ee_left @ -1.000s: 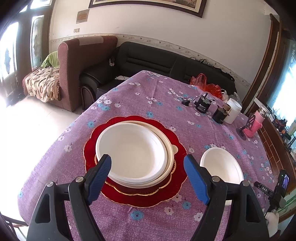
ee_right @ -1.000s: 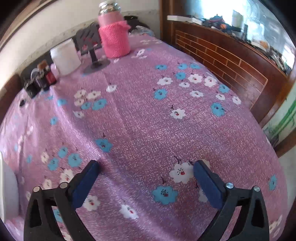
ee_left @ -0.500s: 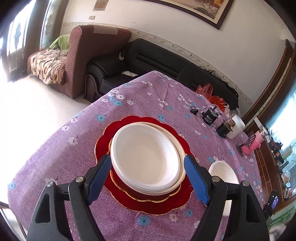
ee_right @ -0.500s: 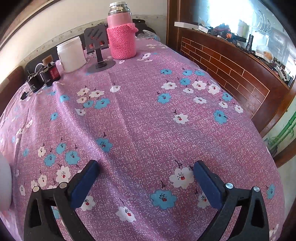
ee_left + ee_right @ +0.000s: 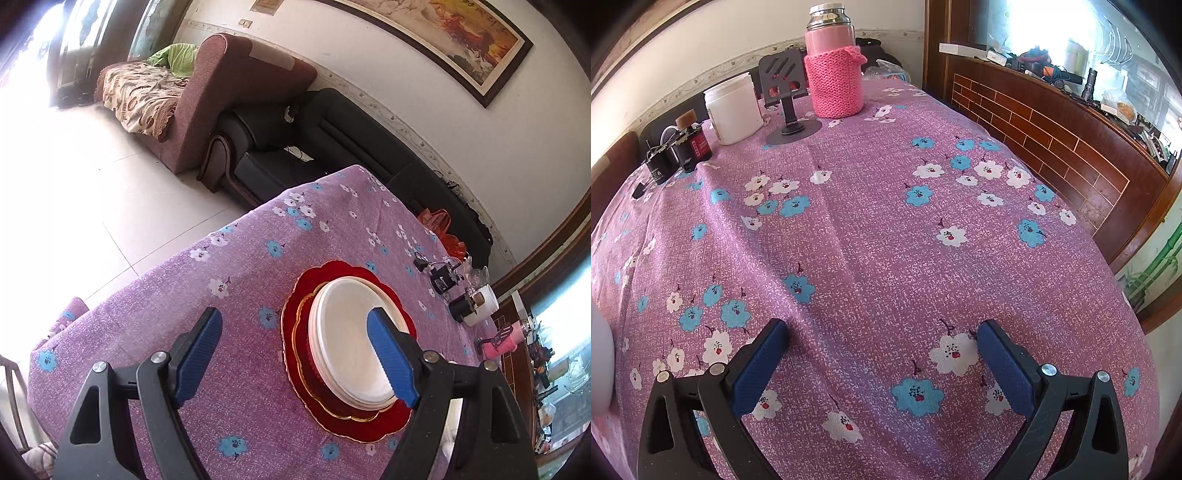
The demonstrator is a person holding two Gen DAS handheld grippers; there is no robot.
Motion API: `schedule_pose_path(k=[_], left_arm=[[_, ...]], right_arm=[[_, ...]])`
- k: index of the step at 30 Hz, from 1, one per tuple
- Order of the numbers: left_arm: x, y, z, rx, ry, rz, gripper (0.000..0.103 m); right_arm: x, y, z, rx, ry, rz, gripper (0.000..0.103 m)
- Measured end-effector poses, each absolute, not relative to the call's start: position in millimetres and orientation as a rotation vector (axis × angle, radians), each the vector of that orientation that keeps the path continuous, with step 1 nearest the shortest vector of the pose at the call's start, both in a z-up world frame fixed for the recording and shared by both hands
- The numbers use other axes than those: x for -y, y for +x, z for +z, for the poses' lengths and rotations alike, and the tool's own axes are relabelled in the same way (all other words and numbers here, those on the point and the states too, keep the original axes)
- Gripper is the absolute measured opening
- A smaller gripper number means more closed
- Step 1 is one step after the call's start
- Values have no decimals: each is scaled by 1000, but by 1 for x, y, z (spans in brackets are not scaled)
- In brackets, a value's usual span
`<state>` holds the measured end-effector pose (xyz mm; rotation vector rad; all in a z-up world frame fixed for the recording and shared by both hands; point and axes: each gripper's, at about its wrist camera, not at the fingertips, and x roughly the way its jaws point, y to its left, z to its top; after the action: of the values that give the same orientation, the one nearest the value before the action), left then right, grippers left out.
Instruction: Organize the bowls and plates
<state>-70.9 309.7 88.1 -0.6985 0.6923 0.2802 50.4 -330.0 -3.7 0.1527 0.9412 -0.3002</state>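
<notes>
White bowl (image 5: 351, 343) sits stacked on the red plate (image 5: 332, 417); my left gripper (image 5: 295, 354) has swung leftward off it, jaws released; right gripper (image 5: 882, 365) likewise spread, idle.

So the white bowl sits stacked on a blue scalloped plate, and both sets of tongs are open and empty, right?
Not quite: the scalloped plate is red, not blue, as the left wrist view shows. The rest holds: the white bowl sits stacked on it, and the left tongs and right tongs are both open and empty.
</notes>
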Motion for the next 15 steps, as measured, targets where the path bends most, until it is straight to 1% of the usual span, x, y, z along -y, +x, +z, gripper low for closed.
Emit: schedule_pose_path(k=[15], left_arm=[[-307,-70,87,-692,-686,270,80]], right_arm=[[330,51,-4,-941,153,-300,102]])
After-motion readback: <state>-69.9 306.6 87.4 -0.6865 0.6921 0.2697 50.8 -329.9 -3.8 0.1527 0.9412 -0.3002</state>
